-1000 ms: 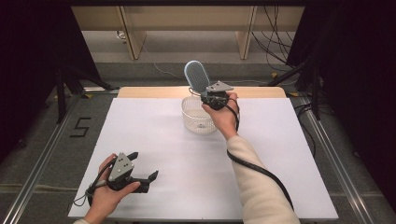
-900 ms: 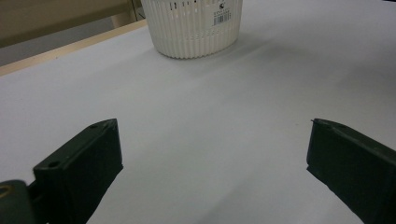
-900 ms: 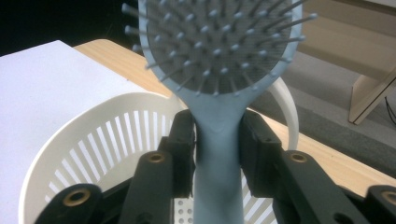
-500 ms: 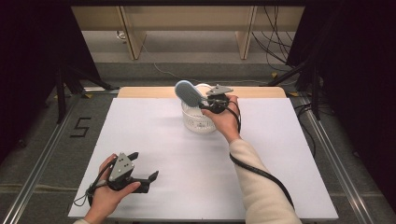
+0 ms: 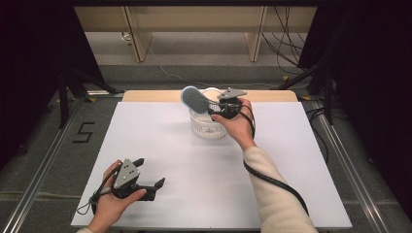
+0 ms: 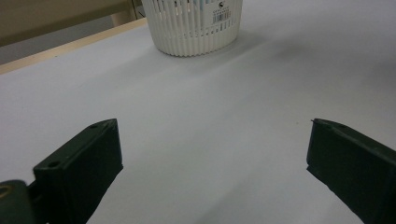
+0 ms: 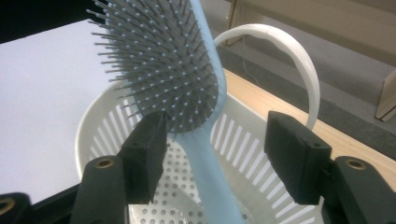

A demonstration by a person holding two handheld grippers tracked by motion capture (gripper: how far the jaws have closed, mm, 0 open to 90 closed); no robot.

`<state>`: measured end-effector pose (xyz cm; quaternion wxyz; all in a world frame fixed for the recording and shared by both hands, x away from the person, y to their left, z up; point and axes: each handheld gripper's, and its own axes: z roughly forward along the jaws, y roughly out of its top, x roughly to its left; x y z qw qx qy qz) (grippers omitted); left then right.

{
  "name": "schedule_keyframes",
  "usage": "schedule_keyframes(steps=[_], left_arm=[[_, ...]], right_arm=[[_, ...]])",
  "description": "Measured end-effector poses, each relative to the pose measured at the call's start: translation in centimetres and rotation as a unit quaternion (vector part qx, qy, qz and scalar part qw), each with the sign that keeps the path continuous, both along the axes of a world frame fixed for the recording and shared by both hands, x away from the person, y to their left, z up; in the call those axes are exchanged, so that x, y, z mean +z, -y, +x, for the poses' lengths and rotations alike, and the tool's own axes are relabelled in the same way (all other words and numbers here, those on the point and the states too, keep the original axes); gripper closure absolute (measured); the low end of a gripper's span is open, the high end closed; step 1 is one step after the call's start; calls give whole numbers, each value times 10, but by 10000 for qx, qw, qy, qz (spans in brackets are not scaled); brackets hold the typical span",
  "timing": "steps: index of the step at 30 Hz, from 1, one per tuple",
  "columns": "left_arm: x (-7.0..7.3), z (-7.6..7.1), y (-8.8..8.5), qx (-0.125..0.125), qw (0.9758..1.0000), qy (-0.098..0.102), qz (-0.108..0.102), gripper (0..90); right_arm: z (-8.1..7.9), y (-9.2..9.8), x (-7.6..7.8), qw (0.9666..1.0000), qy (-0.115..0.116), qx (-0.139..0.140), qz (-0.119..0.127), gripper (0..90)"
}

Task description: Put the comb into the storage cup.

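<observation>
- Tabletop [image 5: 160, 145] is lying white and flat, its wooden far edge giving onto grey floor and dangling cables.
- Right gripper [image 7: 215, 154] is hovering over the basket [image 5: 208, 124], jaws just opening, the hairbrush [image 7: 173, 70] standing loose between them, handle down in the basket.
- Brush head is now leaning further left than a second ago.
- Left gripper [image 6: 210, 163] is resting wide open, gripping nothing, basket well beyond its fingers.

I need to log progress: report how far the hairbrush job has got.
Done: the hairbrush stands handle-down in the white basket, head leaning over the rim. In hand: the right gripper has just been opening, handle between its jaws, pads apparently off it. Left: withdrawing that hand. The left gripper rests open.
</observation>
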<state>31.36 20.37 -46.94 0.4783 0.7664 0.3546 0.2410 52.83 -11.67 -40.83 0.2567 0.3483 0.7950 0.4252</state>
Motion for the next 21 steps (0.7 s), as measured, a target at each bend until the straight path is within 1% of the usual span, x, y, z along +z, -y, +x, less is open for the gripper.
schedule_keyframes(steps=[3, 6, 9, 12, 14, 17, 21], left_arm=[[0, 0, 0, 3, 10000, -2, 1, 28], [0, 0, 0, 4, 10000, -3, -3, 28], [0, 0, 0, 7, 10000, -10, 11, 29], [0, 0, 0, 15, 10000, -20, 9, 29], [0, 0, 0, 14, 10000, -15, 19, 29], [0, 0, 0, 15, 10000, -14, 20, 29], [0, 0, 0, 18, 10000, -13, 19, 29]], right_arm=[[-3, 2, 3, 10000, -52, 42, 12, 358], [-6, 4, 5, 9999, -156, 11, 44, 306], [-9, 6, 5, 9998, -167, 58, 79, 266], [-11, 8, 6, 9996, -195, 161, 135, 232], [-12, 8, 6, 9994, -222, 224, 169, 219], [-15, 10, 6, 9992, -246, 279, 146, 211], [-19, 14, 6, 9990, -224, 347, 157, 198]])
